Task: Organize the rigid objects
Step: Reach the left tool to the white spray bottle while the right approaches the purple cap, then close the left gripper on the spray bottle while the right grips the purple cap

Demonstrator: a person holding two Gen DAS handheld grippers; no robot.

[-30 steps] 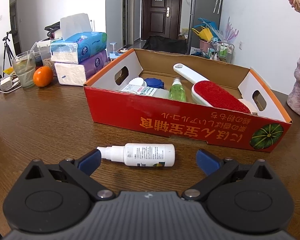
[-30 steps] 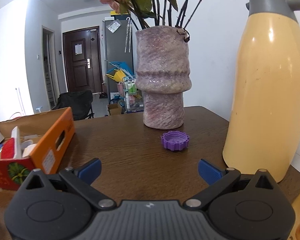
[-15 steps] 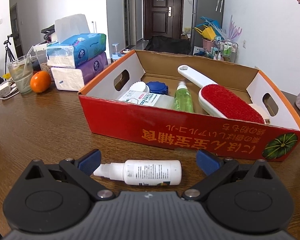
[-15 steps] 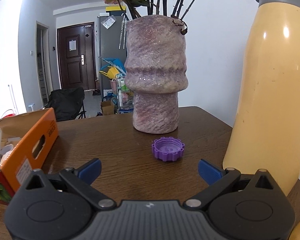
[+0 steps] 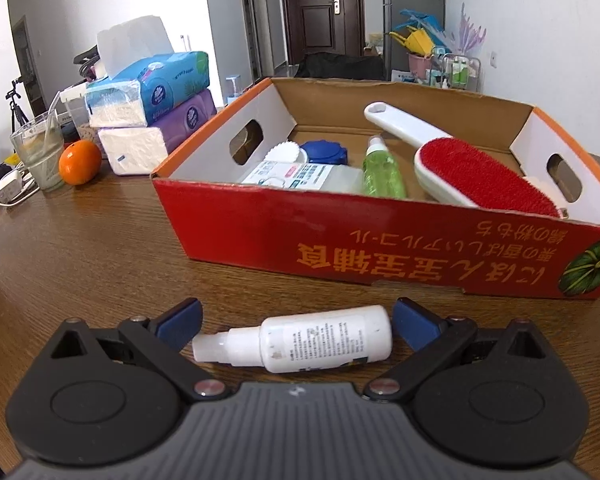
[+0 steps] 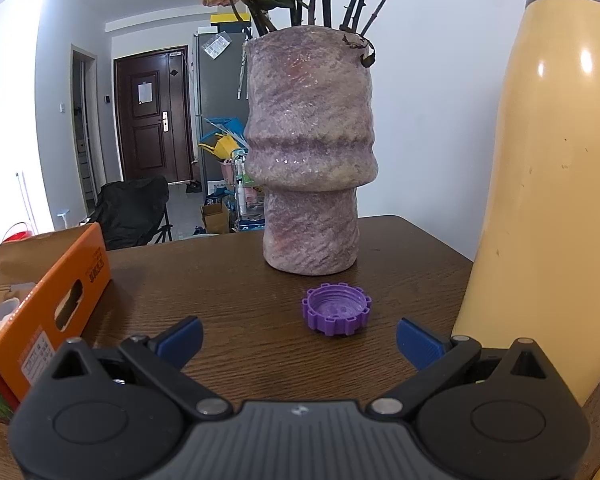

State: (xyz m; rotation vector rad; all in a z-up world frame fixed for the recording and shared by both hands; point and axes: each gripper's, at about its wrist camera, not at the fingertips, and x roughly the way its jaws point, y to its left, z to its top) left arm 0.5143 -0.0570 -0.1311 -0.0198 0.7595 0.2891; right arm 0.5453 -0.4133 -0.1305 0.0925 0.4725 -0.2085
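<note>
The yellow jug [image 6: 552, 200] is cut off at the right edge. The red box [image 5: 380, 236] holds a brush [image 5: 472, 176], half hidden, and a green bottle [image 5: 382, 168]. The white spray bottle [image 5: 300, 340] lies between the open left tongs [image 5: 296, 320]; the purple cap [image 6: 336, 314] lies on the surface before the open right tongs [image 6: 300, 338].

This is a lived-in home, seen from a wooden table [image 5: 80, 248] in an apartment room. Stacked tissue packs [image 5: 152, 88], a drinking glass [image 5: 40, 156] and an orange [image 5: 79, 162] sit on it, with a vase of dried roses [image 6: 310, 152] and a thermos jug [image 6: 552, 184]. Beyond stand a dark entrance door [image 6: 152, 120], a refrigerator [image 6: 220, 104] and a folding chair [image 6: 134, 212].
</note>
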